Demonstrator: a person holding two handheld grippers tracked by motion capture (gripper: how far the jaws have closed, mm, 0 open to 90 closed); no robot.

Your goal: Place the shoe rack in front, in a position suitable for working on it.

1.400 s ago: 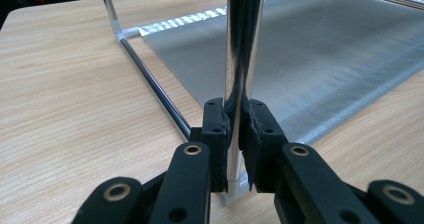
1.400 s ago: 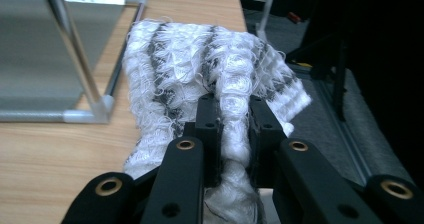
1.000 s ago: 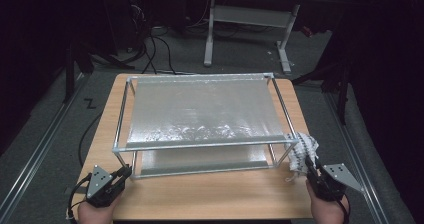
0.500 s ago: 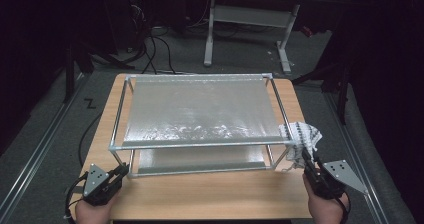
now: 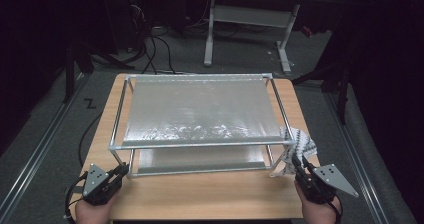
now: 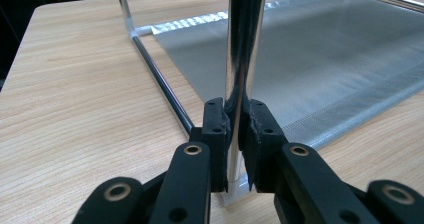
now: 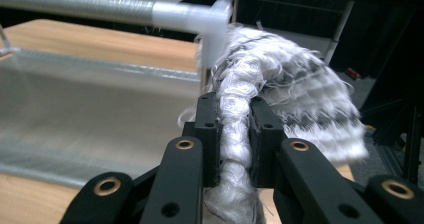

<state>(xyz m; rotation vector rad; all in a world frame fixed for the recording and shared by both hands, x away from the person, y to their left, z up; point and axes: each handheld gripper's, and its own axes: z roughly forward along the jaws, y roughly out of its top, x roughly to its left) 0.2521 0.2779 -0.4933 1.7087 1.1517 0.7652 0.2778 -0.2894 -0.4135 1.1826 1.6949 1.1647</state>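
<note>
Left tool at lower left clamps the rack by its front corner post, likely bracing it on the surface, while right tool at lower right grips the cloth, bunched against the rack's front right corner.

Beyond the wooden counter, a white-legged desk stands at twelve o'clock on the grey floor; black cables trail at eleven o'clock.

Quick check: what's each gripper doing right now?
Left gripper: shut on the rack's near-left upright post.
Right gripper: shut on a white frayed cloth.
</note>
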